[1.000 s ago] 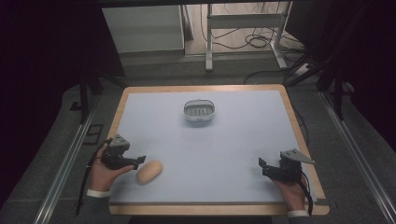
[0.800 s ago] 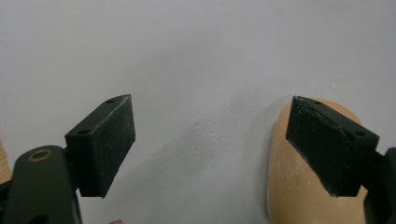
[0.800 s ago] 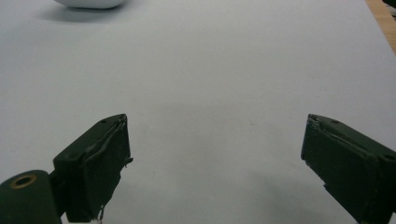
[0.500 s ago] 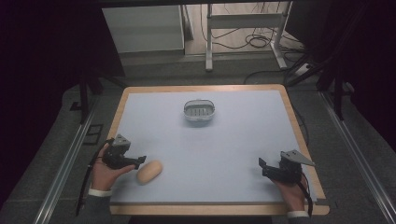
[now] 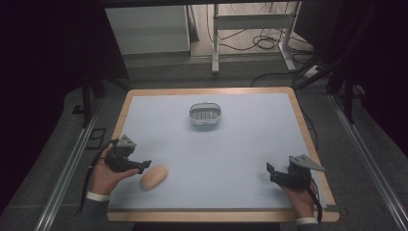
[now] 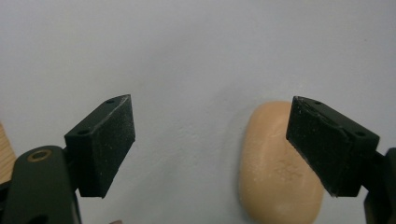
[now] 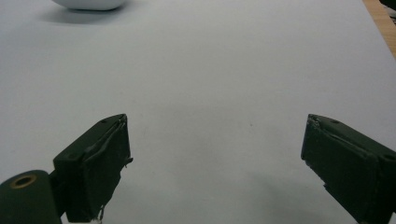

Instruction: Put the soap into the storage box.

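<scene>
A tan oval bar of soap lies flat on the pale mat near the front left. My left gripper hovers just left of it, open; in the left gripper view the soap sits partly behind the right jaw, with bare mat between the jaws. A small white soap dish stands at the middle back of the mat. My right gripper rests open near the front right corner, nothing between its fingers. The dish's rim peeks in at the top of the right gripper view.
The mat covers a wooden-edged table. A person's hands hold both grippers from the front edge. Metal rails run along both sides of the table, and a frame with cables stands behind it.
My left gripper has shifted slightly towards the soap. The right gripper and the dish have stayed put.
</scene>
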A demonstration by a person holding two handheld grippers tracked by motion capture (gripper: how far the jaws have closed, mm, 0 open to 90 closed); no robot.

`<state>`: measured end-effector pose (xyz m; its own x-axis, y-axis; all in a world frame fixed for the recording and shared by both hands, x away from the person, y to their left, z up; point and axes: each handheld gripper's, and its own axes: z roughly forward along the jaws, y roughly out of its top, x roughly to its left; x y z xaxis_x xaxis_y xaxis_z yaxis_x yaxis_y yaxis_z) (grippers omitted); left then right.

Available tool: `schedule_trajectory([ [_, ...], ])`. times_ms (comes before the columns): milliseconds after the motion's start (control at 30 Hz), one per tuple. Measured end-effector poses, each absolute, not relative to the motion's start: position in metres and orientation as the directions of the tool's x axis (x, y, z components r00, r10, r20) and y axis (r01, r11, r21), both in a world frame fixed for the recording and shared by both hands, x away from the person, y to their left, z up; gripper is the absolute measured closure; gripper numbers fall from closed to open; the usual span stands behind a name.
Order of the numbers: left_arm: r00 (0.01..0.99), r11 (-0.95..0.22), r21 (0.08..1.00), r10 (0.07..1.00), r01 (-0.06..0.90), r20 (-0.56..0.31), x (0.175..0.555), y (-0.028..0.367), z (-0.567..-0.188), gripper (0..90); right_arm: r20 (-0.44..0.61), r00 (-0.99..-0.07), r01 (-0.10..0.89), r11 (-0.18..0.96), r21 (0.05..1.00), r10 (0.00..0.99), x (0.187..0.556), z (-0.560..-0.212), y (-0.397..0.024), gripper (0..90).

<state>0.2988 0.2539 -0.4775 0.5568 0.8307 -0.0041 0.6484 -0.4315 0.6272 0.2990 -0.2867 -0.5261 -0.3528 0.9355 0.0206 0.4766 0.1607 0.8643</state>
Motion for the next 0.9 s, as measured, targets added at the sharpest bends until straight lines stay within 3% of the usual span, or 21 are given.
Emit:
schedule_trajectory([
  [900, 0.647, -0.543, 0.522, 0.762, 0.658, -0.023, 0.300, 0.224, -0.490, 14.8, 0.038, -0.340, 0.482, 0.139, 0.865, 0.940, 0.299, -0.526, -0.289, 8.3],
])
